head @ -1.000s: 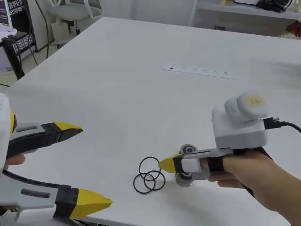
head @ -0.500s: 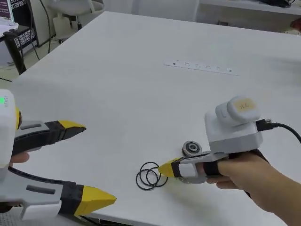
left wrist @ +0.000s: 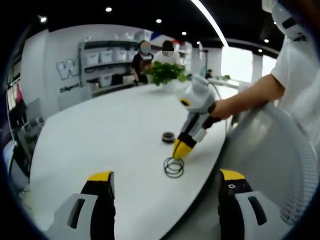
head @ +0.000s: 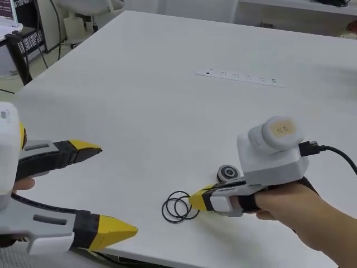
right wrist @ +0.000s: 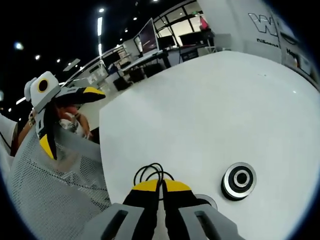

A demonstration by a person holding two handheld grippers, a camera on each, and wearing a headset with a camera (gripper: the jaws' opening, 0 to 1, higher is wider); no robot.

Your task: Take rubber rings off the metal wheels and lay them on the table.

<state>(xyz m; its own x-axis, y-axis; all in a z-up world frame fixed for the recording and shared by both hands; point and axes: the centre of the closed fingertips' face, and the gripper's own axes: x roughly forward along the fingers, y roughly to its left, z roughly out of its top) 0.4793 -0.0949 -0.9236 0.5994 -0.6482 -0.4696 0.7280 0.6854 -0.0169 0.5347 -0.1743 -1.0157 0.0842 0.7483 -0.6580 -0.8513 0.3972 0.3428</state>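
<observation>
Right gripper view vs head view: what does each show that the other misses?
Right gripper view: ceiling lights, a desk monitor. Head view: power strip on the table, the hand holding the right gripper. Both: rubber rings at the shut right gripper's tips, one metal wheel, the open left gripper.

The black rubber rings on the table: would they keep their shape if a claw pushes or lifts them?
Probably floppy: the rubber rings are very thin loops, lying overlapped and flat. They look light, so a push from the right claw would likely slide or bunch them. Rolling seems unlikely while flat.
</observation>
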